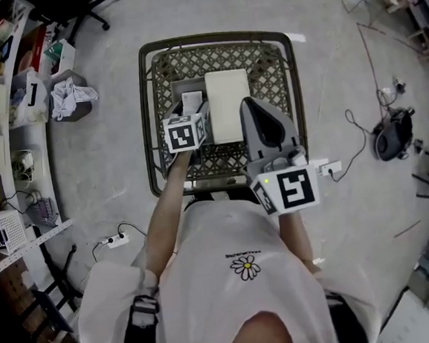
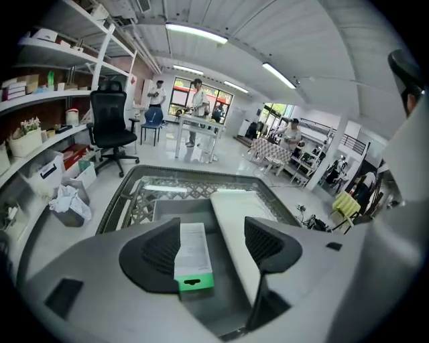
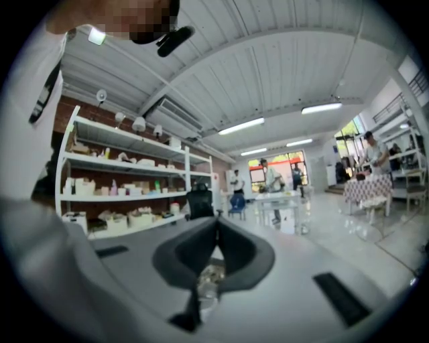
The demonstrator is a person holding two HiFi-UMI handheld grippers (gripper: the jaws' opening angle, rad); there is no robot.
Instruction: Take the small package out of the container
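Two grippers on my screens, and they're doing very different jobs. My left gripper is down inside the container, a lattice-walled basket standing on the pale floor. It points downward with its jaws spread wide. Right between those jaws lies the small package, a slim white carton with a green end facing me, flat on the grey bottom of the basket. It sits close against the left-hand jaw, with clear space to the other. I can't tell whether that near pad actually touches it, and nothing is clamped.

Just to the package's right lies a large white box, long and flat, filling the middle of the basket. From the head view I see the package tucked between that box and the basket's left wall, with the left gripper over it.

My right gripper is held level above the basket's near right corner, jaws pressed together and holding nothing. Off to the left, a black office chair stands beside the shelves.
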